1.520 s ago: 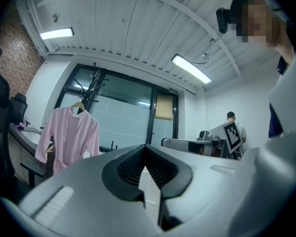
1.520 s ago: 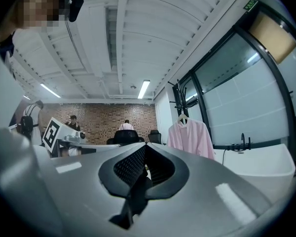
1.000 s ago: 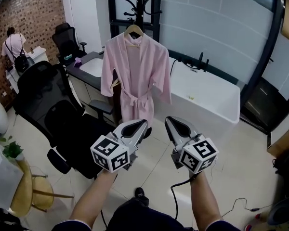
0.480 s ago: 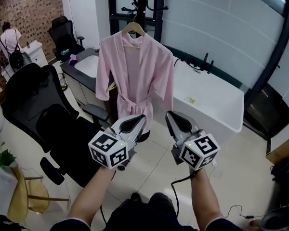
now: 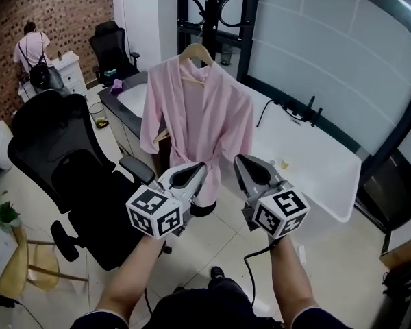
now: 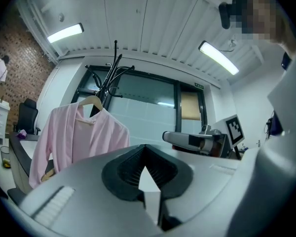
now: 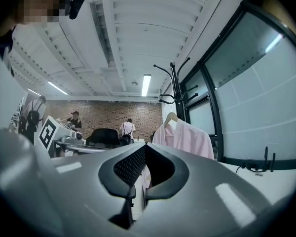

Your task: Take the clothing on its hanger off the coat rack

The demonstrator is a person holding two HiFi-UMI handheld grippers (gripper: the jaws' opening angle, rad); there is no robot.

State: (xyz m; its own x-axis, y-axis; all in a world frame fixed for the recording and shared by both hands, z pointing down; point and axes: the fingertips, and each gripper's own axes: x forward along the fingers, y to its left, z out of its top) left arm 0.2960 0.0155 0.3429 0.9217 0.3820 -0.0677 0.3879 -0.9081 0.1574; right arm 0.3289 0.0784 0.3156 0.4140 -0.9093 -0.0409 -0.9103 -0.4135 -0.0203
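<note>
Pointing forward side by side, the left gripper [image 5: 194,173] and right gripper [image 5: 246,166] have their jaws pressed together, holding nothing. Ahead and above them, well apart, the soft pink robe [image 5: 198,118] hangs vertically on a curved wooden hanger [image 5: 192,51]. The hanger is hooked on the black metal coat rack [image 5: 216,9], and the left gripper seems slightly nearer.
</note>
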